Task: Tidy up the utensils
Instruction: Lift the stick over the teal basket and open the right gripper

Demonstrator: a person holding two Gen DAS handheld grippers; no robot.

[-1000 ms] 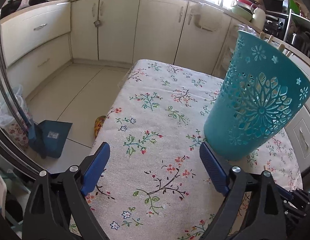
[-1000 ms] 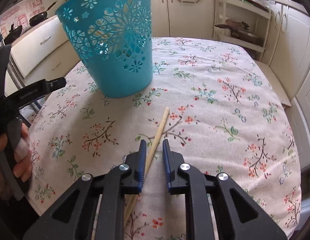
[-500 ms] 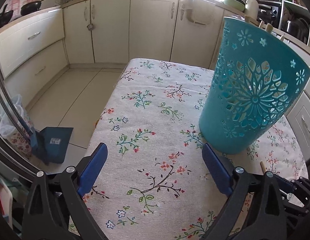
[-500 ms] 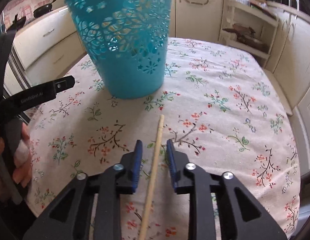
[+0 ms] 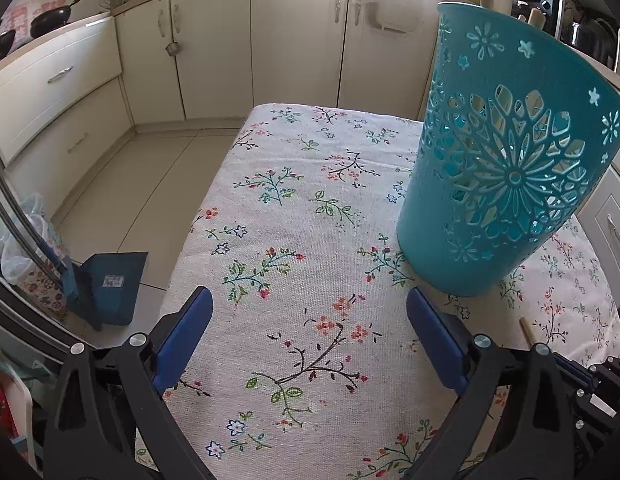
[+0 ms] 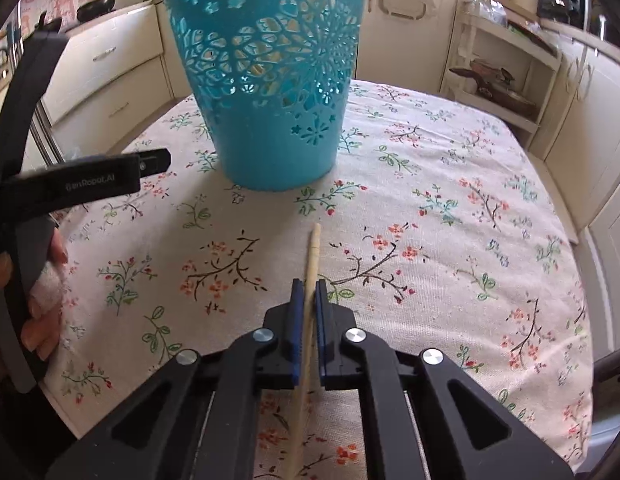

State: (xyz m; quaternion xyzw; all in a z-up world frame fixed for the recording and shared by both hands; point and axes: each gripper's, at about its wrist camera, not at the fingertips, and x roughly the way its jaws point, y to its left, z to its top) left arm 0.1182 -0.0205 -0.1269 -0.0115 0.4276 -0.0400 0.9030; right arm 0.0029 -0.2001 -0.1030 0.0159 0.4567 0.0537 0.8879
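A teal cut-out plastic basket (image 6: pixel 265 80) stands upright on the floral tablecloth (image 6: pixel 450 208), with wooden utensil handles showing above its rim in the left wrist view (image 5: pixel 506 152). My right gripper (image 6: pixel 309 290) is shut on a thin wooden stick (image 6: pixel 312 252) that points toward the basket; its tip also shows in the left wrist view (image 5: pixel 526 326). My left gripper (image 5: pixel 307 308) is open and empty, low over the cloth to the left of the basket. It also shows in the right wrist view (image 6: pixel 149 162).
Cream kitchen cabinets (image 5: pixel 293 40) run behind and beside the table. A blue dustpan (image 5: pixel 109 288) and a plastic bag (image 5: pixel 25 248) sit on the floor at left. Open shelves with wooden items (image 6: pixel 498 80) stand at the far right.
My right gripper has closed on the wooden stick, which lay loose between its fingers before. Both grippers have moved closer to the basket.
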